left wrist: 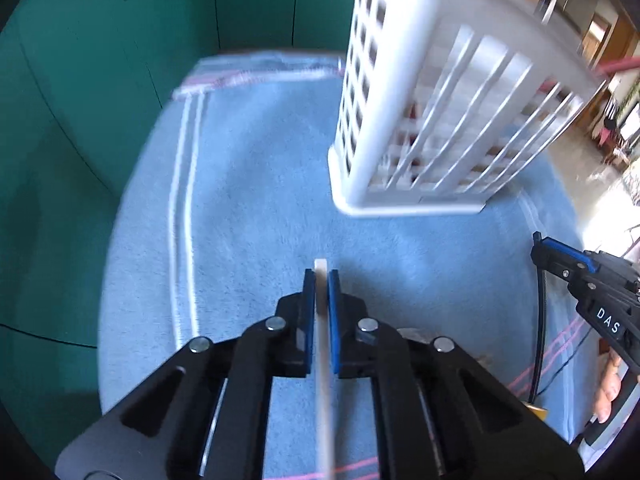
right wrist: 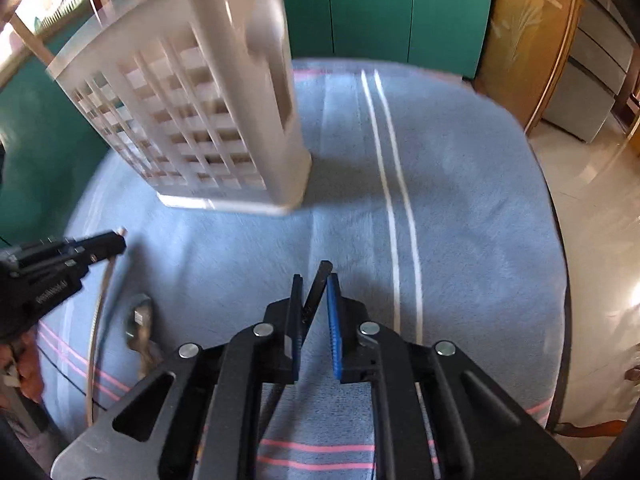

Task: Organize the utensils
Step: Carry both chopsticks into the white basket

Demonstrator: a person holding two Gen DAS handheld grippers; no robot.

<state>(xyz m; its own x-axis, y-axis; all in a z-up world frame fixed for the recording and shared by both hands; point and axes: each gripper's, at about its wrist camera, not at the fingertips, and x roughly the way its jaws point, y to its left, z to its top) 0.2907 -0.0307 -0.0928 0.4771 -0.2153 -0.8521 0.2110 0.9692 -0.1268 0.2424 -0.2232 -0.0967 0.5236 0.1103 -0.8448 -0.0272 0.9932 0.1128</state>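
Both grippers clamped on utensils; holder upright on towel.

Left gripper [left wrist: 321, 280], lower centre, is closed on a white utensil handle [left wrist: 322, 344]. Right gripper [right wrist: 314, 286], lower centre, grips a black utensil handle [right wrist: 316, 292]. White slotted utensil holder [left wrist: 420, 112] stands upper right on the blue towel [left wrist: 248, 200]; a spoon [right wrist: 138, 322] lies at lower left.

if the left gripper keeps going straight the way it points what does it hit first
Probably the blue towel ahead of the left gripper and its white stick; the white basket stands farther on, to the right. Depth is unclear.
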